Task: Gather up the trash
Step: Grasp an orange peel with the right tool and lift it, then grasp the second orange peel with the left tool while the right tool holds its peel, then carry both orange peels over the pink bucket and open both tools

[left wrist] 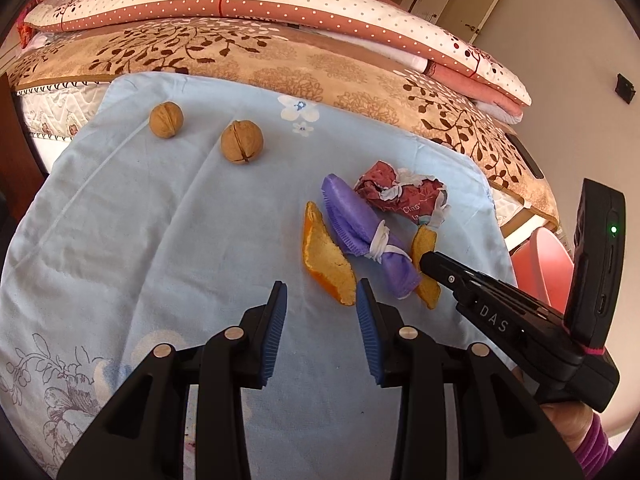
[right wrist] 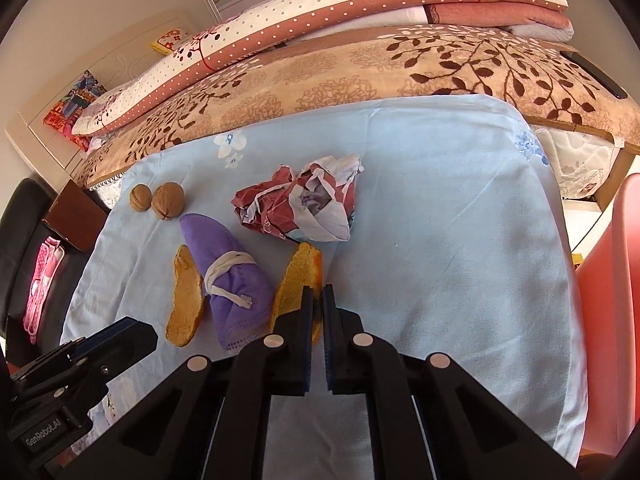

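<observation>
On the light blue cloth (left wrist: 160,220) lie two orange peels, a crumpled red wrapper (left wrist: 400,194) (right wrist: 296,208) and a rolled purple cloth (left wrist: 360,228) (right wrist: 230,276). My left gripper (left wrist: 322,298) is open and empty, just left of the larger peel (left wrist: 328,260) (right wrist: 184,300). My right gripper (right wrist: 318,300) (left wrist: 430,262) is shut on the near end of the smaller peel (right wrist: 298,284) (left wrist: 424,242), which rests on the cloth beside the purple roll.
Two walnuts (left wrist: 166,120) (left wrist: 241,142) lie at the far left of the cloth. Folded quilts (left wrist: 248,4) are stacked on the bed behind. A pink bin (right wrist: 616,300) stands at the right, beyond the cloth's edge.
</observation>
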`<state>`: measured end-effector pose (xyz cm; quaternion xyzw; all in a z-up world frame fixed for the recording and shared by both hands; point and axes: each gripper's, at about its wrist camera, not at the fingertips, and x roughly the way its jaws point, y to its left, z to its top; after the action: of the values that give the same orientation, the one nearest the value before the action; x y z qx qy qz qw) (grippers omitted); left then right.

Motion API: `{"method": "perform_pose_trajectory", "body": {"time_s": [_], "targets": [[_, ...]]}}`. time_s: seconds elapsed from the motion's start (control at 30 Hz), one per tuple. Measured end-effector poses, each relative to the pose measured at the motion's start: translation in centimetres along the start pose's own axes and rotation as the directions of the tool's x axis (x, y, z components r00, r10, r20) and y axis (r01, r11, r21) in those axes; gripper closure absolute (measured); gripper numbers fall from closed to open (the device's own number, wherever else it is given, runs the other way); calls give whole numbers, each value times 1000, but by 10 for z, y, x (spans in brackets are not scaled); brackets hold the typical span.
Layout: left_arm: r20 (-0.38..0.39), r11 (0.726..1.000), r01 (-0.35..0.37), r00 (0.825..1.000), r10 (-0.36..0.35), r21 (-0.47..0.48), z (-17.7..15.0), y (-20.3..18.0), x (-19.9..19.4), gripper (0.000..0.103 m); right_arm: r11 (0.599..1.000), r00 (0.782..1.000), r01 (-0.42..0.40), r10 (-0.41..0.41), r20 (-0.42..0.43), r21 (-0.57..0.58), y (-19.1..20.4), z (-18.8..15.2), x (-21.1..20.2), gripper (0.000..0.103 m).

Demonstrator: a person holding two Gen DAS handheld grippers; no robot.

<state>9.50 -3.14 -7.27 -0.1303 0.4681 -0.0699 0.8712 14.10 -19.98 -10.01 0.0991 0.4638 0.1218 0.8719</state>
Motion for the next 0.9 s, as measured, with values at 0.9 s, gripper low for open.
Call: {"method": "perform_pose_trajectory", "body": {"time_s": [0.9], "targets": [[77, 1000, 2, 997, -3, 12, 1, -5, -31, 100, 995, 979, -14, -6, 206, 94, -48, -24, -109, 100]]}}
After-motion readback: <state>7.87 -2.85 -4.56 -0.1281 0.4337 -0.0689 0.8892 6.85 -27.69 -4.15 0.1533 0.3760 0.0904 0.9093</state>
